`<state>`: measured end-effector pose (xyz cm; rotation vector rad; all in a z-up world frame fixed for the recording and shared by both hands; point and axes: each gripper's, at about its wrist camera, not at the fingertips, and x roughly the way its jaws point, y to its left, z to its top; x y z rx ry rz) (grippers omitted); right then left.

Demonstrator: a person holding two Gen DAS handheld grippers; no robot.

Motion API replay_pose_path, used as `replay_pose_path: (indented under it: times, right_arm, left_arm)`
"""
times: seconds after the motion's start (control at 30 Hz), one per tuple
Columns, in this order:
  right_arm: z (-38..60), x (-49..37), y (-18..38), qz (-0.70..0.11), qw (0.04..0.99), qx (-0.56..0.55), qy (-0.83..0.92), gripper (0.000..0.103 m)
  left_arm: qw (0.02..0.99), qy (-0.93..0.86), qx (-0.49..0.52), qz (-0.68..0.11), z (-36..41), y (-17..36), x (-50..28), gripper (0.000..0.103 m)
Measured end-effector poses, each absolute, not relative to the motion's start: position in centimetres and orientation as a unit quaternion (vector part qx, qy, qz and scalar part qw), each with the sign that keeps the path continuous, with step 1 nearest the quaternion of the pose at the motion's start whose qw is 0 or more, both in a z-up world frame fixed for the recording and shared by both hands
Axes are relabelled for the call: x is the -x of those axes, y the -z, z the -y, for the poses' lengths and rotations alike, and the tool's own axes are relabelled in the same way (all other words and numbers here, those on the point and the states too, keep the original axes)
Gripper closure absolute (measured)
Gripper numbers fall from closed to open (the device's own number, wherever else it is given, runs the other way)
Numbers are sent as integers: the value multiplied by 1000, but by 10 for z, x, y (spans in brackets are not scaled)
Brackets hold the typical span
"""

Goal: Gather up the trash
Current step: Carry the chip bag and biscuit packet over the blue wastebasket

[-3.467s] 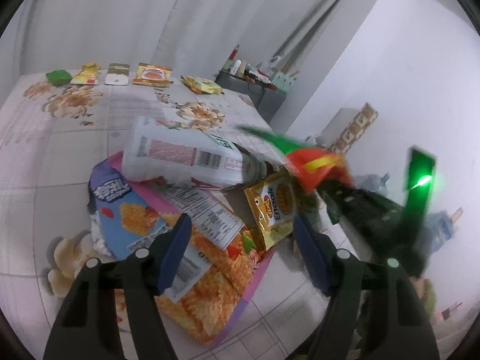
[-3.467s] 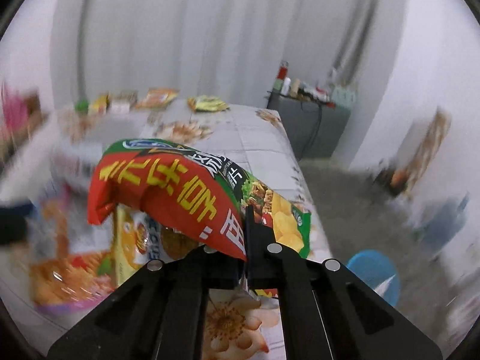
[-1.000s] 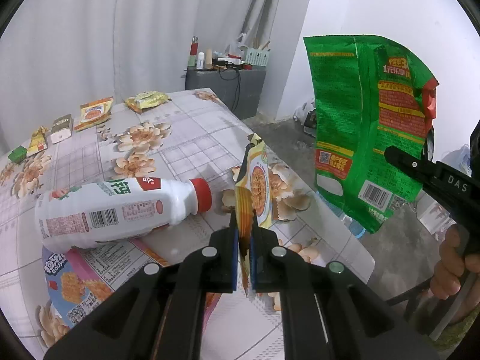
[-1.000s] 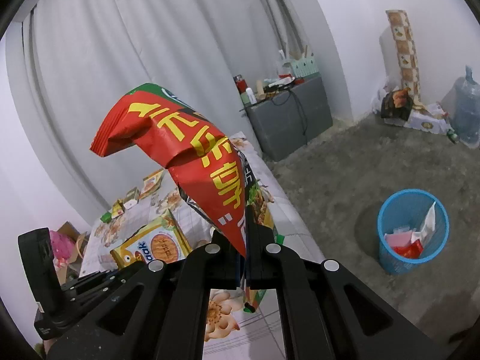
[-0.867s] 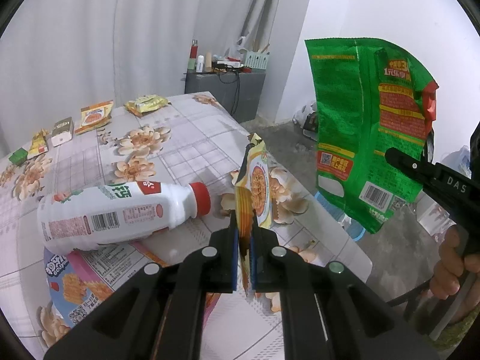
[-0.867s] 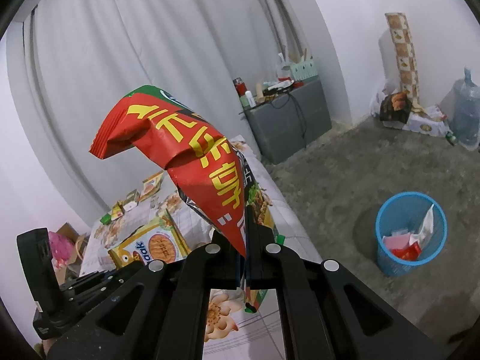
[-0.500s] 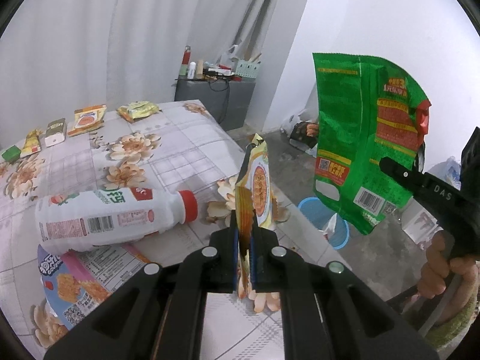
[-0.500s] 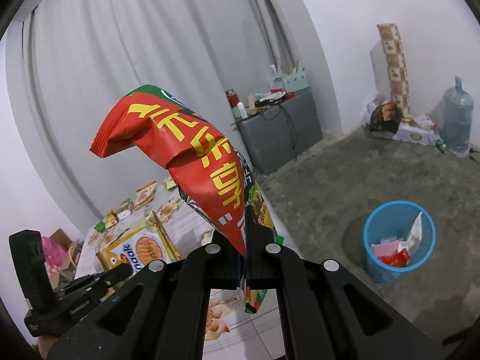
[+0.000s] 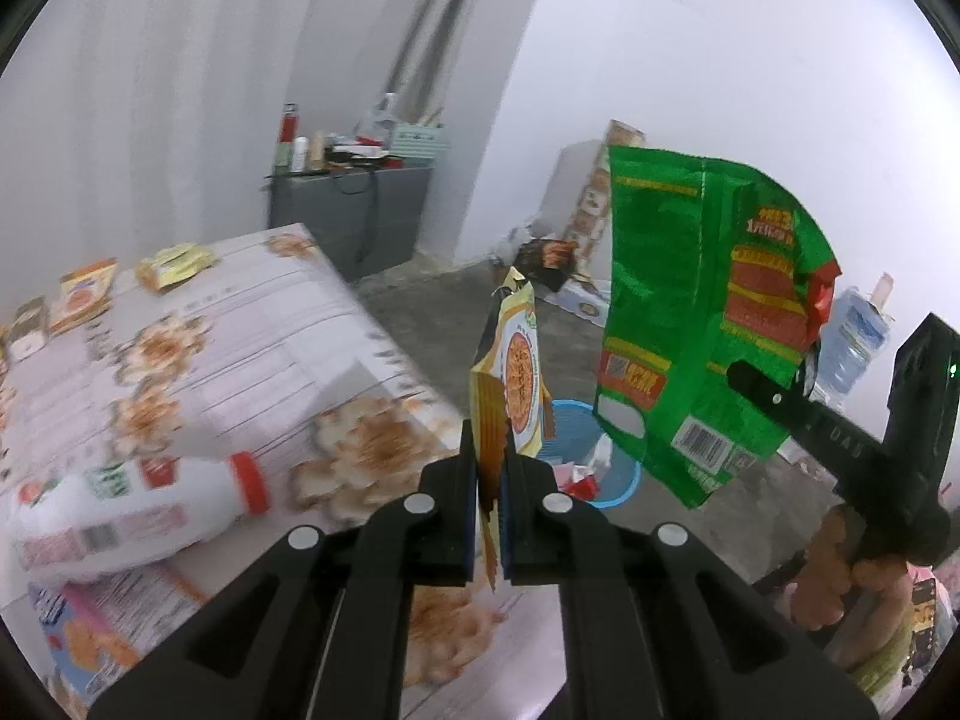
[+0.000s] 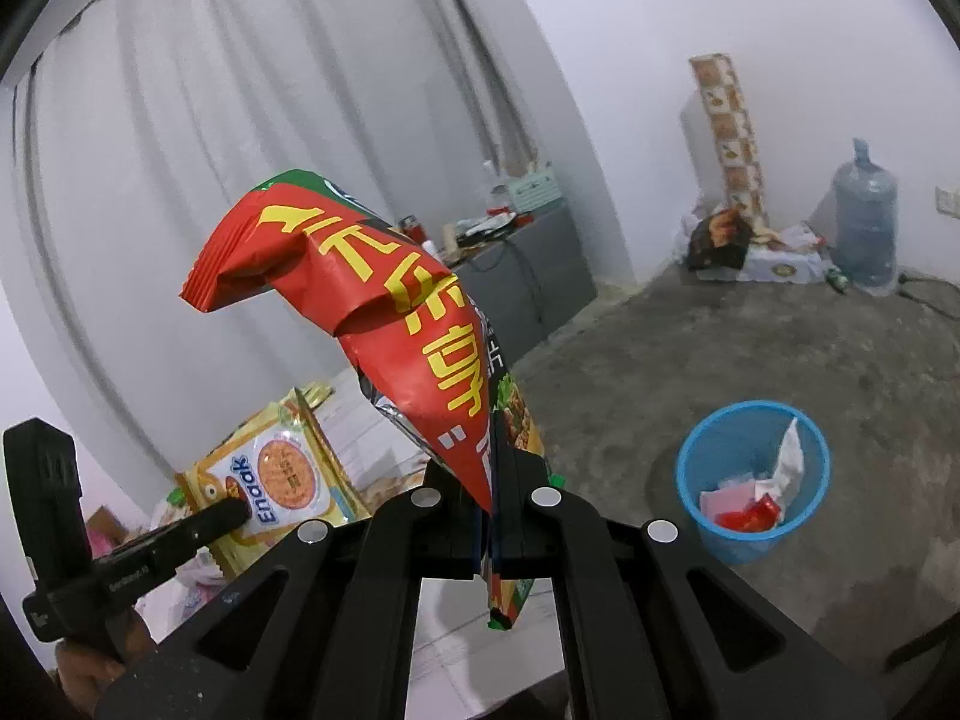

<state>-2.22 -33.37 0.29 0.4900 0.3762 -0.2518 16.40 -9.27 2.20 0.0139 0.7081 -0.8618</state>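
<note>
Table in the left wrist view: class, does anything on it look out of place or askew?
Yes. A white plastic bottle with a red cap lies on its side on the floral tablecloth, its lower edge resting over a flattened snack wrapper. Bottles normally stand upright, so it reads as litter. Motion blur hides whether anything has leaked.
</note>
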Motion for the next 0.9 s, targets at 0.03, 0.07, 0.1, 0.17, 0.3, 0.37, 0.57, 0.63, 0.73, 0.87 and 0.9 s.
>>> replay_pose_path:
  times: [0.03, 0.07, 0.1, 0.17, 0.3, 0.37, 0.57, 0.63, 0.73, 0.87, 0.9]
  right_arm:
    - [338, 24, -2, -183, 944, -244, 126, 102]
    - [344, 27, -1, -181, 942, -250, 129, 102]
    - [349, 29, 1, -180, 941, -255, 132, 102]
    - [362, 34, 4, -178, 936, -270, 138, 102]
    - [384, 44, 14, -177, 927, -295, 151, 102]
    - [394, 49, 21, -180, 921, -309, 155, 102]
    - [433, 69, 44, -179, 898, -354, 189, 102]
    - [450, 79, 52, -173, 888, -373, 207, 102]
    - [473, 90, 65, -169, 873, -396, 227, 102]
    - [503, 94, 89, -170, 852, -437, 235, 102]
    - [507, 93, 94, -170, 847, -448, 230, 102]
  left_arm:
    - [846, 415, -9, -336, 102, -23, -163, 98]
    - [843, 420, -11, -336, 109, -25, -162, 98]
    - [840, 427, -13, -336, 119, -26, -161, 98]
    - [832, 439, -17, -338, 137, -27, -159, 98]
    - [819, 458, -27, -344, 174, -26, -157, 98]
    - [812, 467, -31, -349, 192, -25, -157, 98]
    - [797, 481, -44, -363, 230, -16, -159, 98]
    - [794, 480, -47, -370, 240, -12, -162, 98]
    - [793, 475, -47, -377, 248, -7, -166, 98]
    - [794, 470, -47, -382, 260, -2, -173, 98]
    - [793, 469, -48, -385, 264, 0, -176, 98]
